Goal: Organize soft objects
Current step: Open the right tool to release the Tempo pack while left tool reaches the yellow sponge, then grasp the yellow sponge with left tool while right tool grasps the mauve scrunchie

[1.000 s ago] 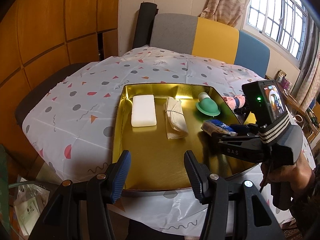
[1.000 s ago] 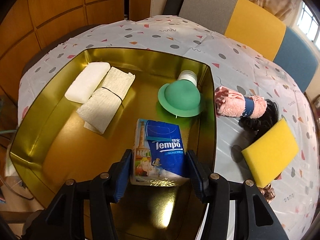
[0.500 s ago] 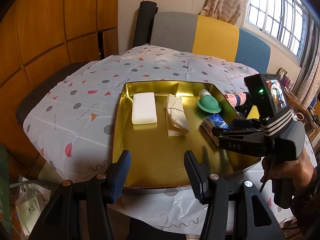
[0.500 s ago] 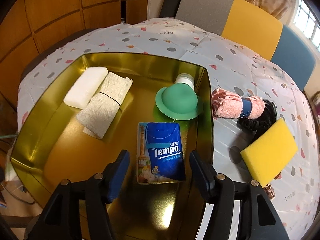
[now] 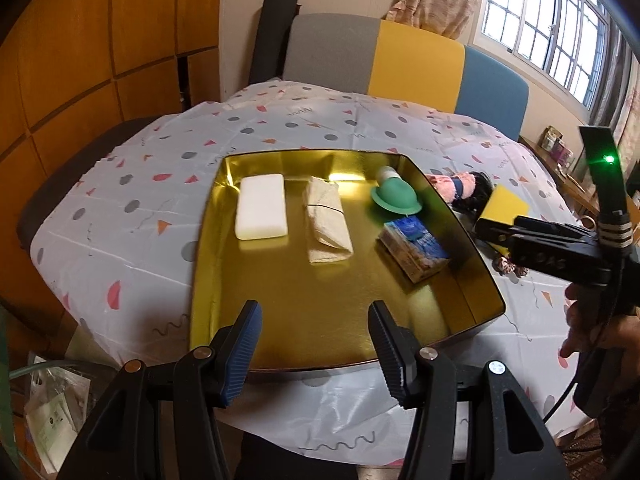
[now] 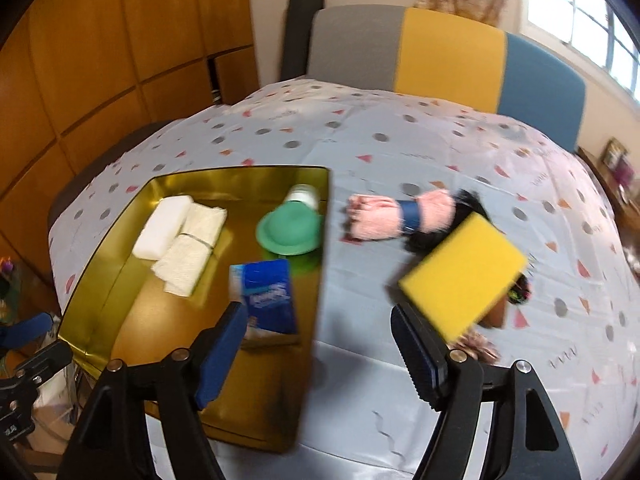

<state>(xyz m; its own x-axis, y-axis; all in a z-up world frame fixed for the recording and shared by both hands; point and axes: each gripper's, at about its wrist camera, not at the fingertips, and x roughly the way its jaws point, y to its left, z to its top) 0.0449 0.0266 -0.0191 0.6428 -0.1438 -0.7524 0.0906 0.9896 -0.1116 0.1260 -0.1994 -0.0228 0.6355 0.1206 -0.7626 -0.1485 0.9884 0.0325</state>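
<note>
A gold tray [image 5: 208, 240] [image 6: 112, 240] holds a white sponge [image 5: 261, 205] [image 6: 162, 226], a folded beige cloth [image 5: 326, 218] [image 6: 192, 252], a green cap [image 5: 395, 197] [image 6: 290, 230] and a blue tissue pack [image 5: 414, 248] [image 6: 266, 294]. On the tablecloth to its right lie a pink rolled towel [image 6: 394, 216] [image 5: 450, 186], a black furry item [image 6: 468, 204] and a yellow sponge [image 6: 464, 276] [image 5: 502, 204]. My left gripper [image 5: 316, 344] is open and empty at the tray's near edge. My right gripper [image 6: 320, 352] [image 5: 500, 234] is open and empty over the tray's right rim.
A grey, yellow and blue chair [image 5: 400, 56] stands behind the table. Wooden panels [image 5: 80, 60] are at the left, a window [image 5: 560, 32] at the right. A small brown scrunchie [image 6: 478, 346] lies near the yellow sponge.
My right gripper opened, let go of the tissue pack in the tray, and pulled back to the right. The left gripper has barely moved.
</note>
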